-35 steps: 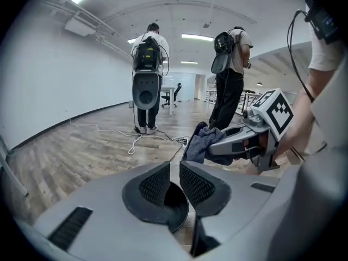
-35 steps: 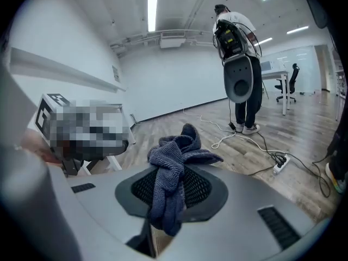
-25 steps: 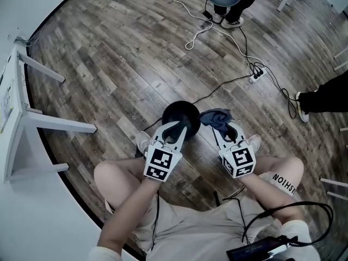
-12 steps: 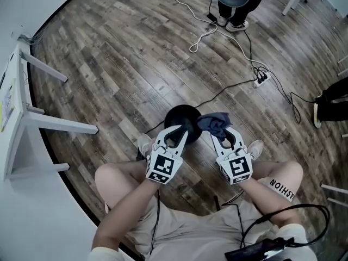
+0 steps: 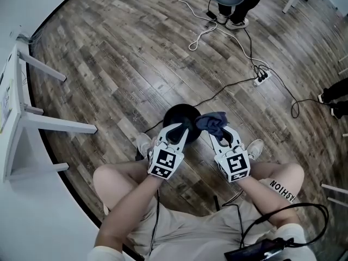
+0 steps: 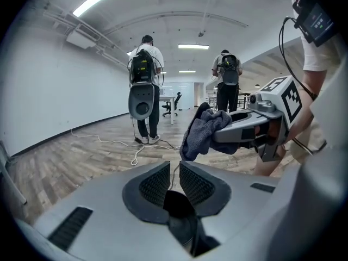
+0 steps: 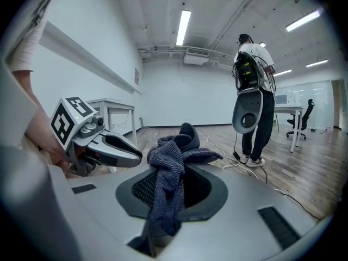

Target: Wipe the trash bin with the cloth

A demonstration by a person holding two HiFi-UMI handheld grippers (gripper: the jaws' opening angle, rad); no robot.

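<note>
- Trash bin (image 5: 179,115) — black and round, standing on the wooden floor (image 5: 109,64) just ahead of the seated person's knees.
- Left tongs (image 5: 178,130) — nearly closed, clenched on a dark edge at the bin's near rim.
- Cloth (image 5: 212,123) — grey-blue and bunched, at the bin's right rim; whether it touches the bin cannot be told.
- Right tongs (image 5: 217,135) — clenched on the cloth, which hangs down between the pads.
- Surroundings — white table (image 5: 16,107) at far left, power strip (image 5: 261,76) with cables beyond the bin.

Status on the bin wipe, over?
Left claw shut on trash bin rim. Right claw shut on cloth, at bin's edge, contact unclear. Cable on floor beyond bin.
</note>
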